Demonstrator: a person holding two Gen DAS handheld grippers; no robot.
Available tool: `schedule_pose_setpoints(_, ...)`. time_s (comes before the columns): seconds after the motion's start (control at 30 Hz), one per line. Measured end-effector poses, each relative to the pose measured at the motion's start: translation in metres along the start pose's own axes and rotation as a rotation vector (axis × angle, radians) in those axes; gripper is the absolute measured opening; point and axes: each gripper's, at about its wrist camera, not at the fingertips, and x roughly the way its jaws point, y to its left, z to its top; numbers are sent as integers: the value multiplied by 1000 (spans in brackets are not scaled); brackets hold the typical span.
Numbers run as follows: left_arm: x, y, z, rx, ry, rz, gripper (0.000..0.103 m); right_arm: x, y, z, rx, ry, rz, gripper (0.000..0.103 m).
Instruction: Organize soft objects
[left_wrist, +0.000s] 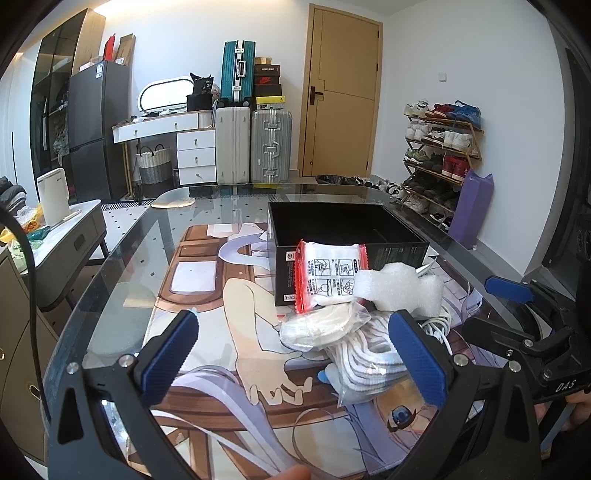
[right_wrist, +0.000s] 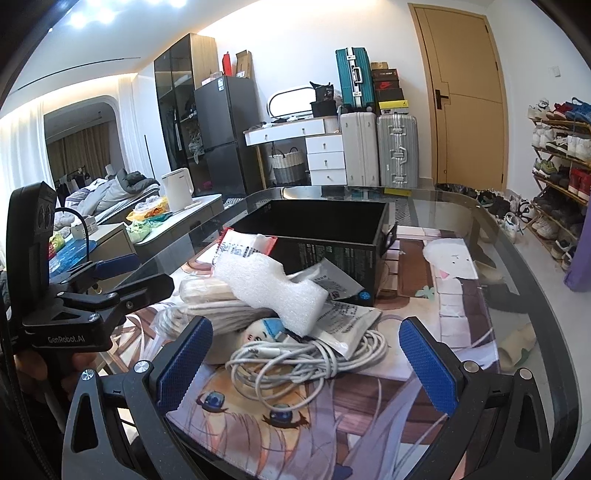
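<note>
glass table (left_wrist: 122, 266): carrying a printed anime desk mat (right_wrist: 458, 317), on which all the task's things are lying.
black box (left_wrist: 347, 225): standing open and seemingly empty at the far side of the mat, just behind the pile; likely the place the soft things are going.
pile: sitting on the mat against the box's near wall, between the two tools.
foam block (right_wrist: 273, 291): resting on top of the heap, white, very light and squashy by the look of it; a pinch across its narrow middle is looking safest.
red-edged packet (left_wrist: 328, 273): leaning against the box front, flat, crinkly film probably slipping under the pads; best taken by a sealed edge.
bagged cloth items (left_wrist: 321, 328): lying under the foam in clear plastic, limp and slick; a grip on a bunched fold would be holding better than one on the flat face.
white cable (right_wrist: 306, 358): coiling loosely at the near edge, floppy, likely trailing if lifted by one loop.
left gripper (left_wrist: 295, 354): hovering over the near side of the pile, jaws spread wide, holding nothing.
right gripper (right_wrist: 306, 365): hanging above the cable coil, jaws likewise gaping and empty.
</note>
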Motion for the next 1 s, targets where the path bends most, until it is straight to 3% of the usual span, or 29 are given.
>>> schedule_pose_setpoints(0.63,10,11,29,-8,-26,14,103,37,-3,24,4,110,-23,103)
schedule_pose_setpoints(1.0,18,13,56,-27,-47,-5,103,57,8,34,10,167,5,103)
